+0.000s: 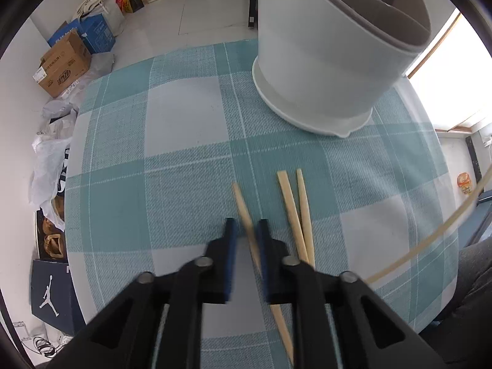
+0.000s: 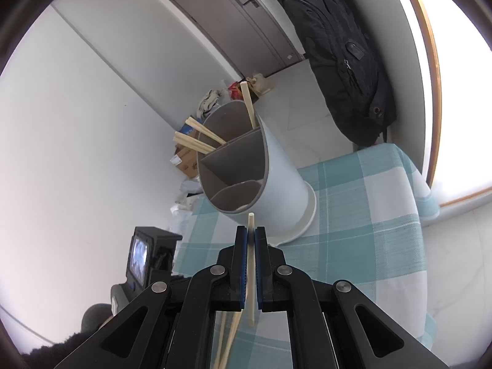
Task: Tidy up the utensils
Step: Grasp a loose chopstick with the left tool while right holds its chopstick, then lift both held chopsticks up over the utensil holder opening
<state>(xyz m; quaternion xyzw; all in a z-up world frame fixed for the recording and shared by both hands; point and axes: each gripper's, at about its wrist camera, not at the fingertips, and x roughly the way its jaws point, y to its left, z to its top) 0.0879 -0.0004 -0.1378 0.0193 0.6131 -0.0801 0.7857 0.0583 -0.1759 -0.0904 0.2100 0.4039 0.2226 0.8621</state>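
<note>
My left gripper (image 1: 246,224) points down at the checked tablecloth (image 1: 153,153), its blurred jaws drawn in on a pale wooden chopstick (image 1: 241,203). Two more chopsticks (image 1: 290,203) lie crossed just to its right. The white utensil holder (image 1: 323,61) stands beyond. My right gripper (image 2: 251,230) is shut on another chopstick (image 2: 251,220), which runs along its fingers with the tip toward the holder (image 2: 283,178). The holder has grey dividers, and several chopsticks (image 2: 196,141) lean in its far compartment. The near compartments look bare.
Cardboard boxes (image 1: 64,61) and plastic bags (image 1: 49,160) crowd the floor past the table's left edge. A black backpack (image 2: 347,61) hangs by the window. A black device with a small screen (image 2: 144,255) sits left of my right gripper.
</note>
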